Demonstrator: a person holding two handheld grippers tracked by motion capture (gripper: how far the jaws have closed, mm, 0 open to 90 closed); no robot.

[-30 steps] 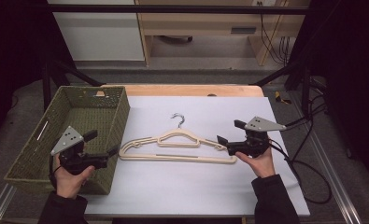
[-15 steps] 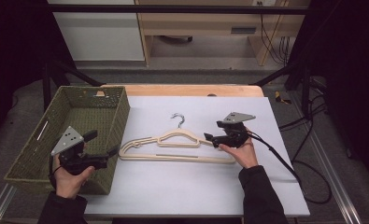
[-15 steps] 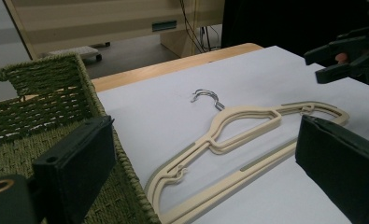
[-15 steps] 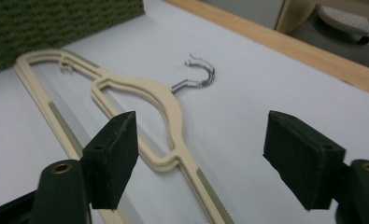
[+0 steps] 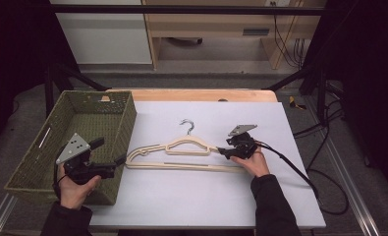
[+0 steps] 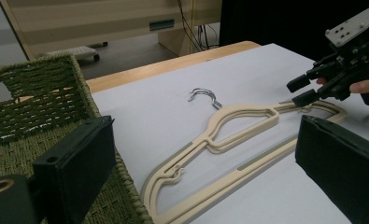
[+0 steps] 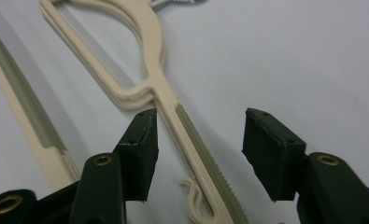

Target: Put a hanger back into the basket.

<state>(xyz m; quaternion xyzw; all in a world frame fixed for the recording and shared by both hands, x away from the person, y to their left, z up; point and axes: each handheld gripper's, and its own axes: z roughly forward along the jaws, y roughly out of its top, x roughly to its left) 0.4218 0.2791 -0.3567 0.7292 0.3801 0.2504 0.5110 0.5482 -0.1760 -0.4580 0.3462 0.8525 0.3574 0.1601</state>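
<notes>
A cream plastic clothes hanger (image 5: 181, 155) with a metal hook and grey ribbed strips is laid flat on the white desk (image 5: 206, 201). Its right shoulder is straddled, untouched, by the right tongs (image 7: 198, 140), which have just been closing. The left tongs (image 6: 205, 154) are held wide beside the green woven basket (image 5: 91, 110).

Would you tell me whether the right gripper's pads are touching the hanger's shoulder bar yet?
Apart. In the right gripper view, the hanger bar runs between the right gripper pads, with white table visible either side.

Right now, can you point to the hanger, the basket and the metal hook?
hanger (image 5: 191, 143), high view, on its cream upper arm.
basket (image 5: 126, 118), high view, on its woven green right wall.
metal hook (image 6: 204, 94), left gripper view, on the curved silver wire.
</notes>
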